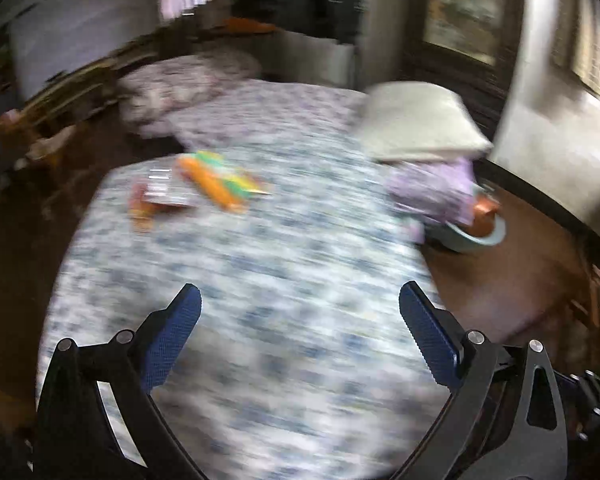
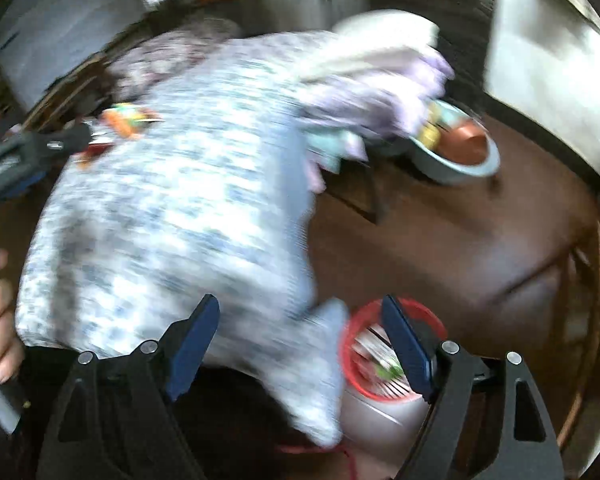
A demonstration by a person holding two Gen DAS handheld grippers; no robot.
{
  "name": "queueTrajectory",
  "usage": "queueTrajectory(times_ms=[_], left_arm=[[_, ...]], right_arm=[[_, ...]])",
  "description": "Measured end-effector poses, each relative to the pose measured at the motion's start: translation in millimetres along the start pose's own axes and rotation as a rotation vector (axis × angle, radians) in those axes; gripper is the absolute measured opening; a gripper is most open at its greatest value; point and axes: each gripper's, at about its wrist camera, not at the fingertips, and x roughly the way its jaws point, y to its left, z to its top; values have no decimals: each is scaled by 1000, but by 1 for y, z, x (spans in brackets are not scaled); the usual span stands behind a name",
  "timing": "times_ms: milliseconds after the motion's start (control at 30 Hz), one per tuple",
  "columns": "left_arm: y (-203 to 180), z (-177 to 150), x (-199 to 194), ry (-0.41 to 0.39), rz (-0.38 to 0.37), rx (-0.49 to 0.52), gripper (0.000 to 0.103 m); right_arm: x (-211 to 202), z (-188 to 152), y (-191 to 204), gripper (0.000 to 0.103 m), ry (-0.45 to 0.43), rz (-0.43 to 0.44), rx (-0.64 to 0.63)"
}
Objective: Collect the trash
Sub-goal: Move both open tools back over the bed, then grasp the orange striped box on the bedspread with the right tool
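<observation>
Wrappers (image 1: 204,184): a small heap of snack packets, orange, green and silvery, lying on the blue-and-white floral bedsheet (image 1: 260,280), left of centre and toward the far half. Both views are smeared by motion, so the count and print cannot be read.

Left gripper (image 1: 300,320): jaws spread wide, nothing between them, poised above the near part of the sheet and aimed toward the packets, well apart from them.

Pillow (image 1: 416,120): cream, at the far right edge of the bed, with lilac cloth (image 1: 436,192) bunched beneath it.

Basin (image 2: 460,156): pale blue, on the brown floor just right of the bed, holding a copper-coloured item and some yellow scraps.

Right gripper (image 2: 300,336): jaws apart and empty, over the bed's near right corner.

Red-rimmed bin (image 2: 380,360): on the floor at that corner, striped litter already inside.

Step in hand, by judgement: between pickups, some trash binned, the packets outstanding. Next move calls for reaching the left gripper across to the heap, pinching one thin packet edge cleanly off the sheet, then carrying it right to the bin.
</observation>
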Motion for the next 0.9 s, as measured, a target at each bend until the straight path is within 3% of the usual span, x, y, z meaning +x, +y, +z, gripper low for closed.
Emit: queueTrajectory(times_ms=[200, 400, 633, 900], left_arm=[[95, 19, 15, -31, 132, -141, 95], [143, 19, 24, -26, 185, -244, 95], [162, 18, 36, -29, 196, -296, 95], [167, 16, 36, -39, 221, -316, 95]], right_arm=[[22, 43, 79, 81, -49, 69, -81], [46, 62, 137, 81, -64, 78, -157], [62, 66, 156, 81, -113, 53, -206], [75, 61, 157, 81, -84, 45, -221]])
